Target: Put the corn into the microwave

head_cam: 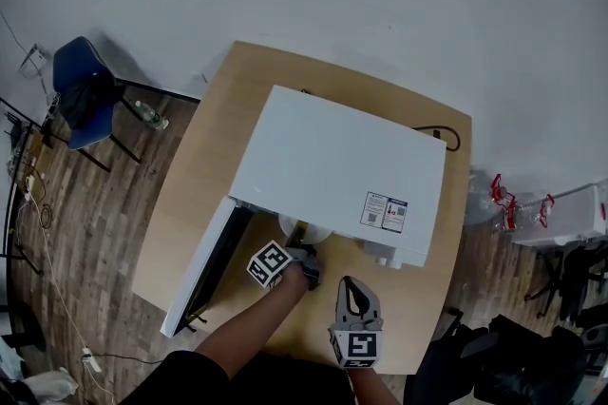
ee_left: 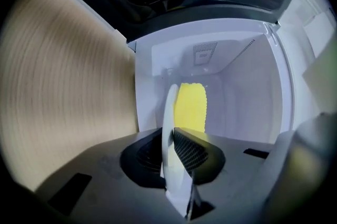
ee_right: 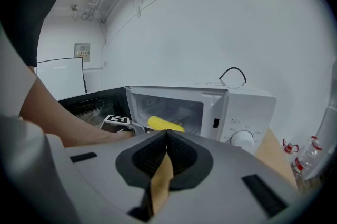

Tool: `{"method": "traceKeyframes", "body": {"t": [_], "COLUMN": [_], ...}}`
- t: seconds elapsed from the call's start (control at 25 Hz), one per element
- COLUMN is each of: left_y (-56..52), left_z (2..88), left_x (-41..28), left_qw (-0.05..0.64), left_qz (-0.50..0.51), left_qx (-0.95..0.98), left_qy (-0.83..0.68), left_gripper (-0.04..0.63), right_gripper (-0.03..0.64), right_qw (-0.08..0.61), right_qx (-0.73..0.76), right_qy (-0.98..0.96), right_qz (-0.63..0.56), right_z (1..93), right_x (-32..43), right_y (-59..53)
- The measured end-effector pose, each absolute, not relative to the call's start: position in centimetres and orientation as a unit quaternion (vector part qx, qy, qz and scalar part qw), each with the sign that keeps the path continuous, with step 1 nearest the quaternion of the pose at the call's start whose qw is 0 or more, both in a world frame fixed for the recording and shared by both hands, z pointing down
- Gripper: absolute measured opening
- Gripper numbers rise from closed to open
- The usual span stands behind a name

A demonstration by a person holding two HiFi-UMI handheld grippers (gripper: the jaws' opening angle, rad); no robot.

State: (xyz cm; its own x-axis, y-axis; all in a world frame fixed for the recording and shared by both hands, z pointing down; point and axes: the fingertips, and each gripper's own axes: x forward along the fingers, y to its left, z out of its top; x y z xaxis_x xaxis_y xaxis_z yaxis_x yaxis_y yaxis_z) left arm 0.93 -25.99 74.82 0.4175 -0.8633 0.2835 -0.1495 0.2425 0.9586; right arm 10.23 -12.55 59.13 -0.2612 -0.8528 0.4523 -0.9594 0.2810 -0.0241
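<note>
The right gripper (head_cam: 350,284) is lowest in the head view, at lower centre. Its jaws are pressed together with nothing between them, and it is pointed at the front of the white microwave (head_cam: 342,165). Just up and left of it, the left gripper (head_cam: 306,259) is clamped on the rim of a white plate (ee_left: 169,112), which its own view shows edge-on. The yellow corn (ee_left: 190,107) lies on that plate at the mouth of the lit cavity, in mid-frame. Whether the plate rests on the cavity floor is hard to tell. The door (head_cam: 204,270) stands open at lower left over the wooden table (head_cam: 199,175).
</note>
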Motion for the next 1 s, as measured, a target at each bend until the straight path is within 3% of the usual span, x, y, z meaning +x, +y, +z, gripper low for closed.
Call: {"method": "traceKeyframes", "body": {"t": [0.44, 0.6, 1.0], "left_y": [-25.7, -25.3, -22.9], "left_z": [74.4, 75.1, 74.1], "left_x": [0.8, 0.4, -0.2], "left_qw": [0.627, 0.634, 0.636], "left_qz": [-0.243, -0.237, -0.221], "left_qx": [0.581, 0.567, 0.571], "left_qy": [-0.458, -0.469, -0.469], "left_gripper": [0.084, 0.178, 0.181], "right_gripper": [0.060, 0.060, 0.060], "right_qw": [0.181, 0.181, 0.181], "right_qx": [0.598, 0.609, 0.608], "right_qy": [-0.765, -0.760, -0.760], "right_qz": [0.154, 0.138, 0.137], "right_z": [59.3, 58.7, 58.5], "right_x": [12.5, 13.4, 13.0], "right_y": [-12.9, -13.1, -12.2]}}
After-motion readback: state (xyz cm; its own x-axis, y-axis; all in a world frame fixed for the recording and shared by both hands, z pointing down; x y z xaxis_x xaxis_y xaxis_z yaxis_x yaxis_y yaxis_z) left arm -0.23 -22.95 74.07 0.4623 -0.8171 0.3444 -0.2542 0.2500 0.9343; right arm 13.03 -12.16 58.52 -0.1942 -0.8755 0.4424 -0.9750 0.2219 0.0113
